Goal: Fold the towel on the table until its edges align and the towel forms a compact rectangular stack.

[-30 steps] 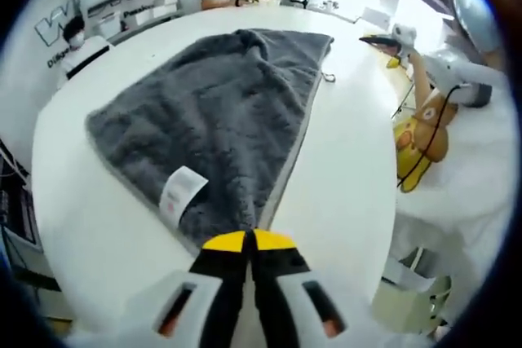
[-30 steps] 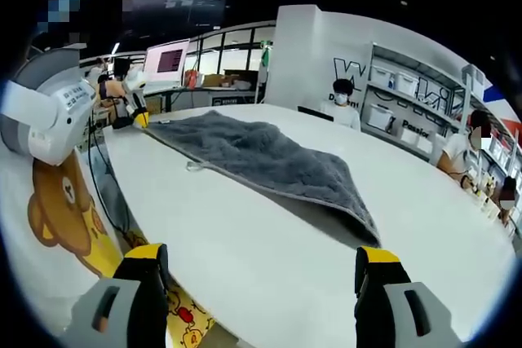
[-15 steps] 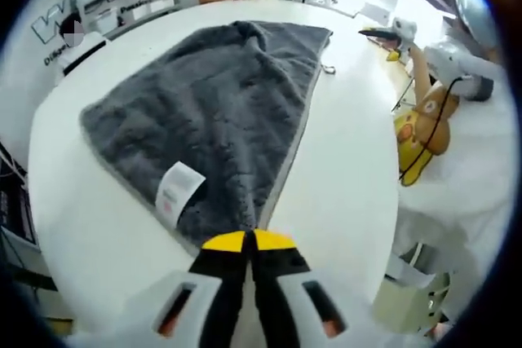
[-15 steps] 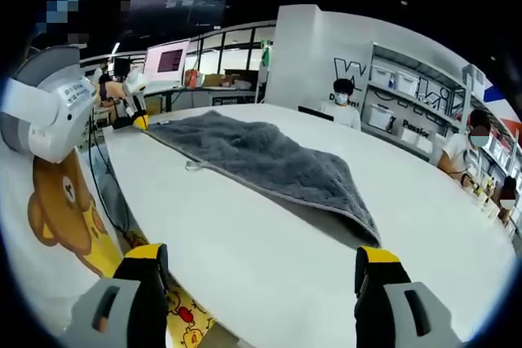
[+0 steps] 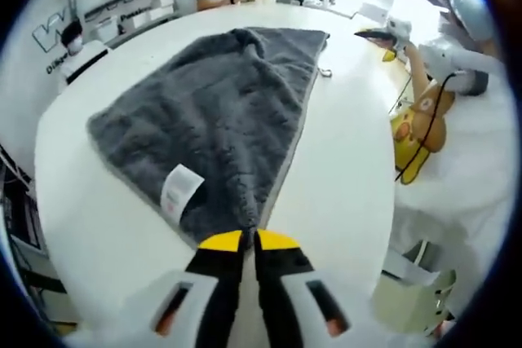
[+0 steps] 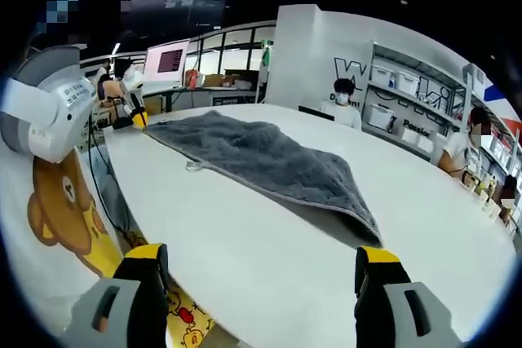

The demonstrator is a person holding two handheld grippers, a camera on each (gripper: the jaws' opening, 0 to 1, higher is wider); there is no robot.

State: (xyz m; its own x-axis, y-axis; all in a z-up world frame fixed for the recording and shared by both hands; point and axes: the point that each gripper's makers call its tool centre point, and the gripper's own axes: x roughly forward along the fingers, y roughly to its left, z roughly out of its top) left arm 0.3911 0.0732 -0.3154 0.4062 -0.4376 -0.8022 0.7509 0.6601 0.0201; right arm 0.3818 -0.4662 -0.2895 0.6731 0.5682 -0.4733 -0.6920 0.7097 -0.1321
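While my left gripper (image 5: pixel 248 238) pinches the near corner of the gray towel (image 5: pixel 214 116), its yellow tips pressed together on the cloth, my right gripper (image 6: pixel 261 270) stands with its jaws wide apart and nothing between them, above the near edge of the white table (image 6: pixel 269 242). The towel lies spread on the table, with one long edge running away from the left gripper. The left gripper view gives me the white label (image 5: pixel 180 191) on the towel, near the held corner; the right gripper view gives me the towel's far corner lifted slightly off the table, with shadow under it. From the right gripper view I see the left gripper at the towel's distant end.
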